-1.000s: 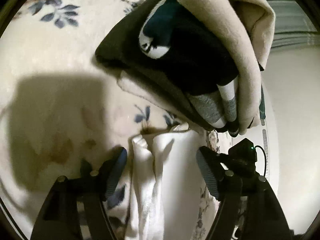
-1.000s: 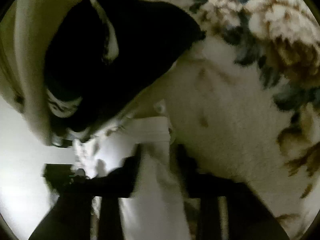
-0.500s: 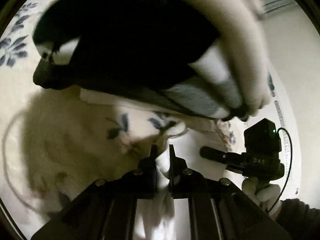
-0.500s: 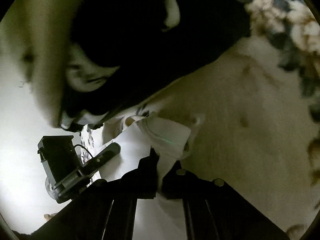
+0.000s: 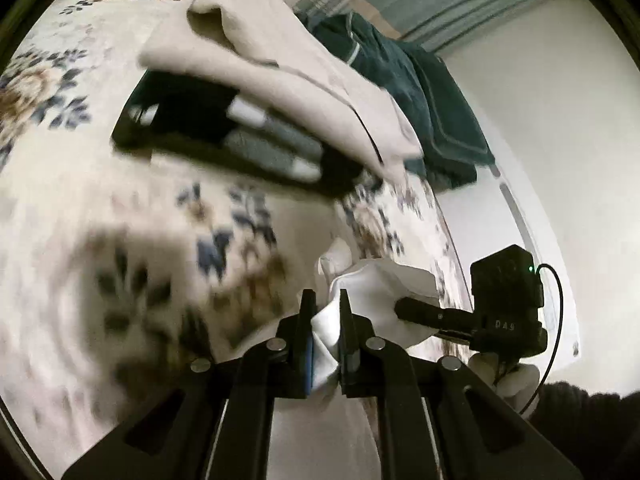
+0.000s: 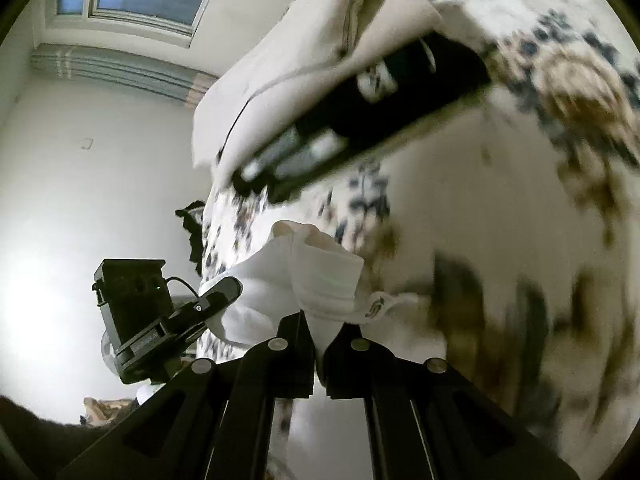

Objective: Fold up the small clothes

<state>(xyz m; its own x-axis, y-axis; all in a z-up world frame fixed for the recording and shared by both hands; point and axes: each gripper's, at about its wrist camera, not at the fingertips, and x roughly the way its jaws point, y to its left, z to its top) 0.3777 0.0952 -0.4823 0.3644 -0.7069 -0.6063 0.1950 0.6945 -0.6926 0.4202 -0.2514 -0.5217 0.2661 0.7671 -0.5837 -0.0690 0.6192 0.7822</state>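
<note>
Over the floral blanket [image 5: 80, 208], both grippers' fingers pinch one white garment [image 5: 376, 292]; teal clothing [image 5: 420, 92] appears left-view only.

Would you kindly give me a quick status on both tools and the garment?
Left tool shut on white garment. Right tool shut on it too. Garment bunched between them, above floral bedspread. Folded stack beyond, apart from the garment.

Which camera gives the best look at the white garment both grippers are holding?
The right wrist view. There the white garment shows its folded cuff and a small printed logo, pinched by the right gripper. The left wrist view shows it only as a crumpled bunch, partly hidden by the left gripper clamped on it.
</note>
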